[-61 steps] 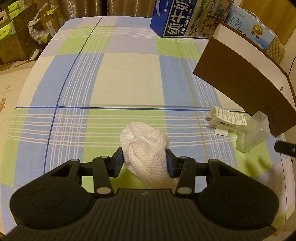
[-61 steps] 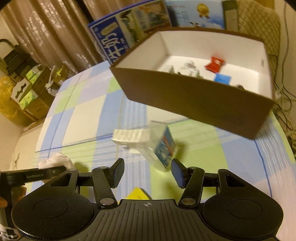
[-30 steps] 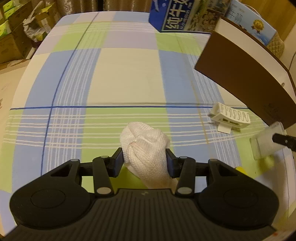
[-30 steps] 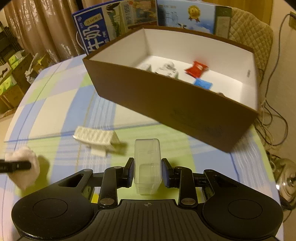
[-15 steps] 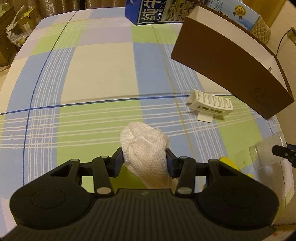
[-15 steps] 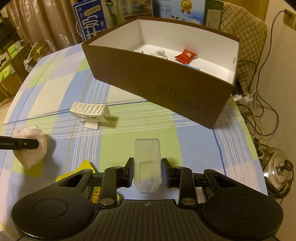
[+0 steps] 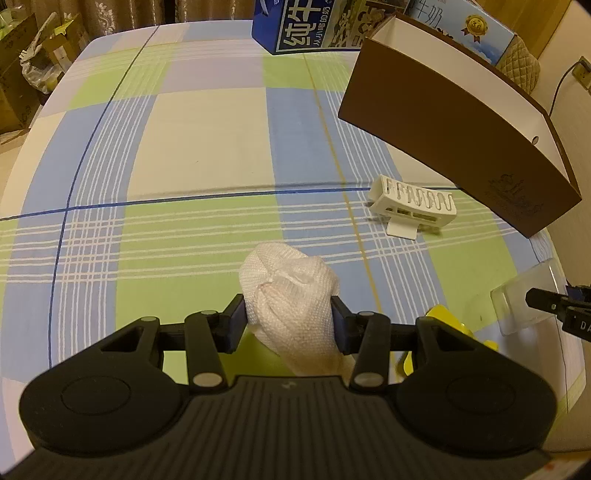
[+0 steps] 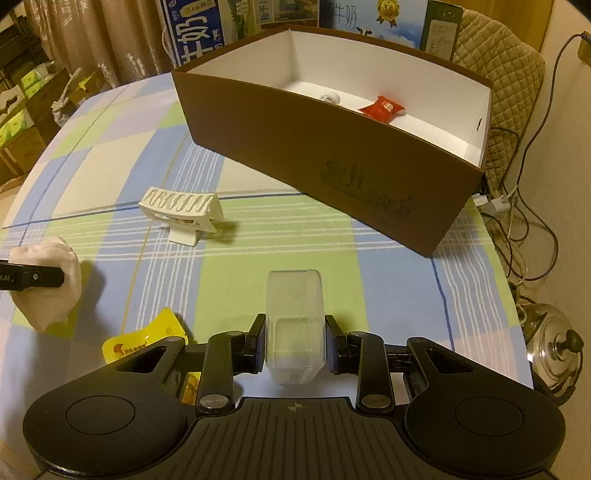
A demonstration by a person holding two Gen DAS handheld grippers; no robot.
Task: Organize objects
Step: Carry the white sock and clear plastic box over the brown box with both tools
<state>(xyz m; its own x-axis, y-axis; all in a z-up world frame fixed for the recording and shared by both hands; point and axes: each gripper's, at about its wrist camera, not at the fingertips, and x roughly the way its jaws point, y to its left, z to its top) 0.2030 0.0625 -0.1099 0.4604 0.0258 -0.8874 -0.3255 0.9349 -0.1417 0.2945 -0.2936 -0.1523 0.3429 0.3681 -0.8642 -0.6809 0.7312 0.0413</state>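
Note:
My left gripper [image 7: 288,321] is shut on a balled white cloth [image 7: 290,291] held above the checked tablecloth. My right gripper [image 8: 295,345] is shut on a clear plastic box [image 8: 294,317], also lifted off the table. In the left wrist view that clear plastic box [image 7: 524,299] shows at the right edge. The brown cardboard box [image 8: 314,147], white inside, stands open ahead of the right gripper and holds a red packet [image 8: 382,108] and a small white item [image 8: 330,98]. A white plastic clip [image 8: 181,212] lies on the cloth between both grippers and the box. A yellow packet [image 8: 142,343] lies near the table's front edge.
Blue milk cartons [image 7: 306,27] stand behind the brown box [image 7: 454,136] at the table's far edge. A quilted chair back [image 8: 498,62], cables and a steel kettle [image 8: 554,347] are off the table to the right. Cardboard boxes [image 8: 22,110] sit on the floor at left.
The right gripper closed on the clear box and lifted it back from the brown box. The left gripper, still holding the cloth, rose and pulled back, showing more of the table.

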